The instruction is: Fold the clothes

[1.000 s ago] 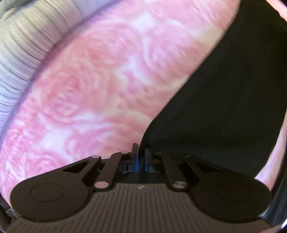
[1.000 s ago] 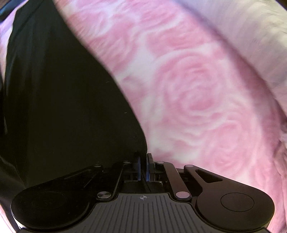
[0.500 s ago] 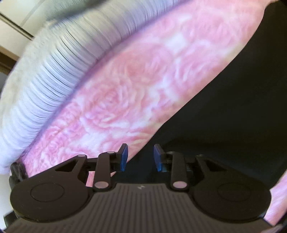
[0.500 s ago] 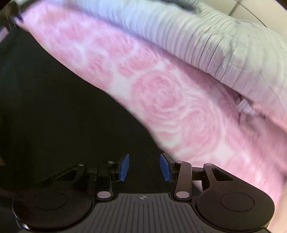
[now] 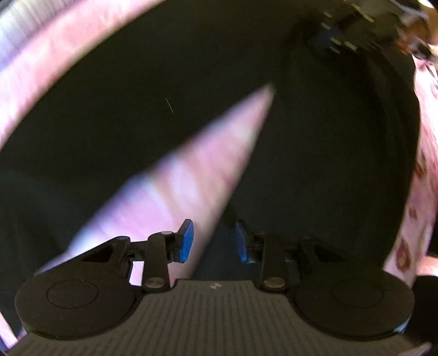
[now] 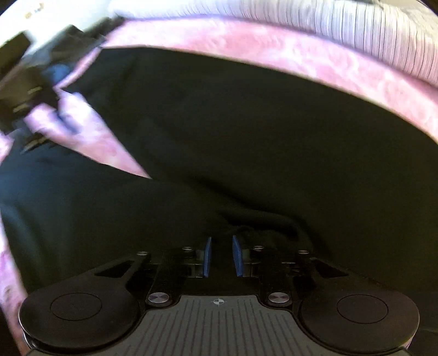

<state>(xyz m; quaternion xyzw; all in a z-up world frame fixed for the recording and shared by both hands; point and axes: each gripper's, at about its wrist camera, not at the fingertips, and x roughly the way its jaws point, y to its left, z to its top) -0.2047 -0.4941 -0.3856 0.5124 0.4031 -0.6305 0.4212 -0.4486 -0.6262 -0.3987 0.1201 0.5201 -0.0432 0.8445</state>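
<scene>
Black garment (image 6: 246,142) lies spread on pink rose-print sheet (image 6: 342,68); left gripper (image 5: 213,241) and right gripper (image 6: 221,256) both over it, jaws apart, holding nothing.

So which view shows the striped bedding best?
The right wrist view: the striped bedding runs along the top right, beyond the pink rose sheet, its lines legible. The left wrist view catches only a blurred sliver in its top-left corner.
</scene>
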